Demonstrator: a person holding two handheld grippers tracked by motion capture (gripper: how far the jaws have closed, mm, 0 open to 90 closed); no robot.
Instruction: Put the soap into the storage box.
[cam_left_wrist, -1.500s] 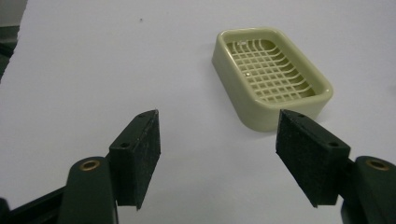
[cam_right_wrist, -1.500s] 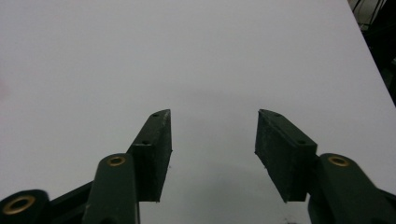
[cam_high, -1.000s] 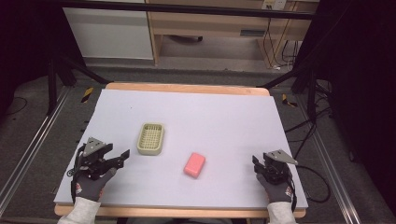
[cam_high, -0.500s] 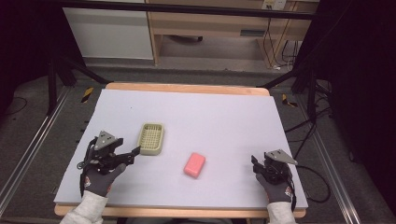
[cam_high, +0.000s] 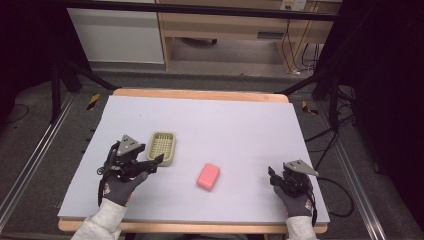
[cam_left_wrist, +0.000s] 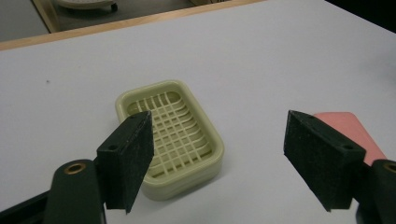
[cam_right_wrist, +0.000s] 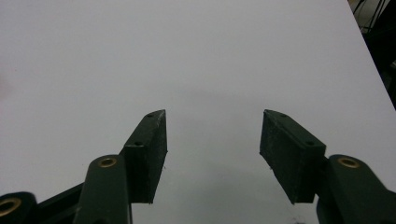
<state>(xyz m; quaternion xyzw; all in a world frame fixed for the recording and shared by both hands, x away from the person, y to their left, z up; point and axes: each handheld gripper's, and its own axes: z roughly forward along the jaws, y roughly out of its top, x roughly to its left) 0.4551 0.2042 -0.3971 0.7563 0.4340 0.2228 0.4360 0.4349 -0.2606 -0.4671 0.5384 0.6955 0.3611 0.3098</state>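
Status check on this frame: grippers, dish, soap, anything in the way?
Left gripper open, at the dish, not gripping. Right gripper open over bare table. Soap lies apart from the dish. Nothing between them.

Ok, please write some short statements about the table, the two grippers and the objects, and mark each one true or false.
1. The soap dish has nothing in it. True.
2. The pink soap lies inside the dish. False: it lies on the table, apart from the dish, on the side toward the right gripper.
3. The left gripper is open, its jaws close to the dish. True.
4. The right gripper is shut on the soap. False: it is open, with bare table between its jaws.
5. The dish has a grid bottom. True.
6. The dish is blue. False: it is pale yellow-green.
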